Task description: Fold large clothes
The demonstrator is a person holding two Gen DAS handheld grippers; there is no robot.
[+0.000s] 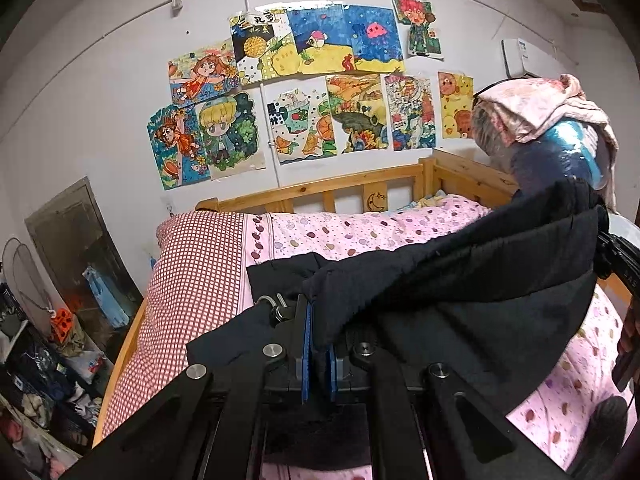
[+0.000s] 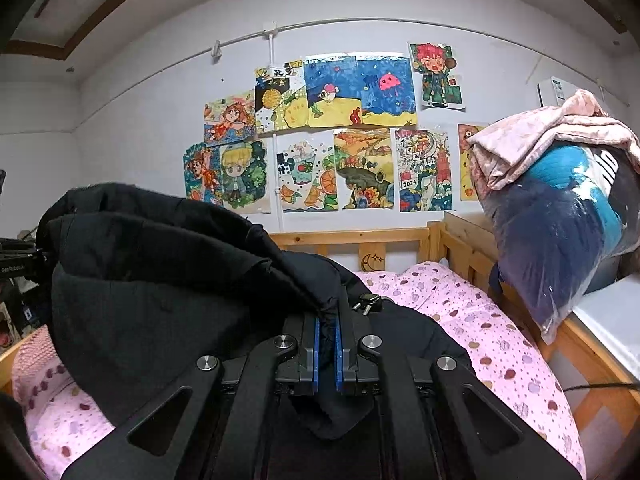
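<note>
Nearest to us in the left wrist view, our left gripper point(image 1: 319, 344) has its blue pads drawn narrow and pinched on a fold of the black jacket point(image 1: 460, 280), which rises from the jaws toward two o'clock and hangs stretched across the frame to the other tool at three o'clock. In the right wrist view our right gripper point(image 2: 328, 344) is likewise clamped tight on an edge of the same black jacket point(image 2: 160, 280), whose bulk billows up toward ten o'clock and drapes past the jaws at six o'clock. So we hold the garment lifted between both claws, above the bed, its lower part lying on the pink dotted quilt point(image 1: 360, 228). At nine o'clock in the left view lies a red checked pillow point(image 1: 192, 280). Beyond the quilt runs the wooden bed rail point(image 2: 360, 240). At two o'clock a clear bag of bedding point(image 2: 560, 220) carries a pink folded cloth point(image 2: 552, 136). Farthest, at twelve o'clock, children's drawings point(image 2: 340, 136) cover the white wall point(image 1: 100, 100).
</note>
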